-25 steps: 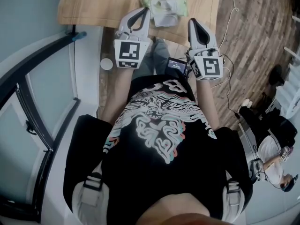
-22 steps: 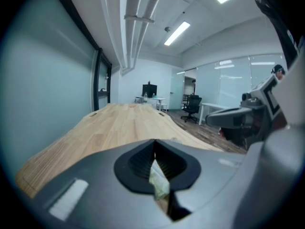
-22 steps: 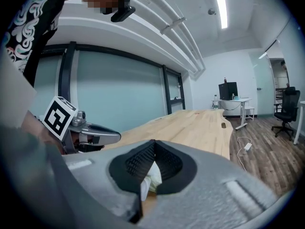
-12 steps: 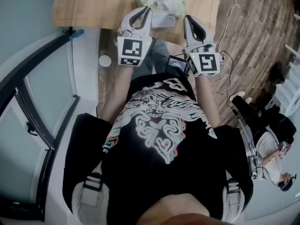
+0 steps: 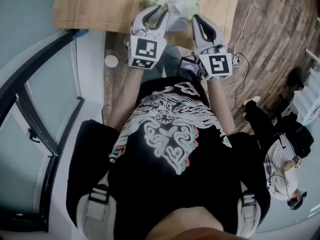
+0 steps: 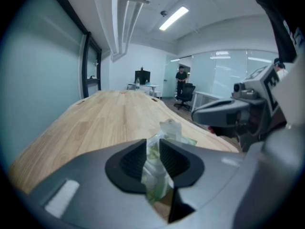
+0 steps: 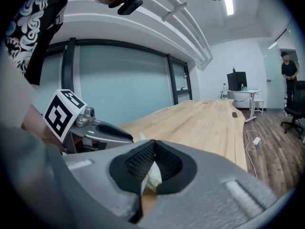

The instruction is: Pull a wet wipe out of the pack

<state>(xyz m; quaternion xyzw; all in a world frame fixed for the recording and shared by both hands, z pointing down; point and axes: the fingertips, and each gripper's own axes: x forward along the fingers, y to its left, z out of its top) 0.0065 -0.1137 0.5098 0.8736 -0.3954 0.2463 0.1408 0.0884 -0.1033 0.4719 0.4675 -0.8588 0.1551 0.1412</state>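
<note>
The wet wipe pack (image 5: 175, 3) is green with a white flap and lies at the near edge of the wooden table (image 5: 100, 4). My left gripper (image 5: 161, 11) reaches over the pack's left end. Its jaws have just been opening and stand slightly apart, with the pack (image 6: 180, 133) showing through the gap and nothing pressed between the pads. A white tuft (image 6: 169, 125) sticks up from the pack. My right gripper (image 5: 194, 20) is at the pack's right side, shut with its tips touching. The pack (image 7: 153, 176) shows just behind it.
A small white round thing (image 5: 111, 60) lies on the floor under the table's edge. Cables (image 5: 245, 24) run over the wooden floor at the right. Another person (image 5: 280, 159) is at the lower right. Glass partitions stand at the left. A person (image 6: 181, 78) stands far off by desks.
Both grippers have moved forward and down toward the pack, and now reach its near edge. The left jaws have parted from shut to slightly apart. The right jaws stay shut.
</note>
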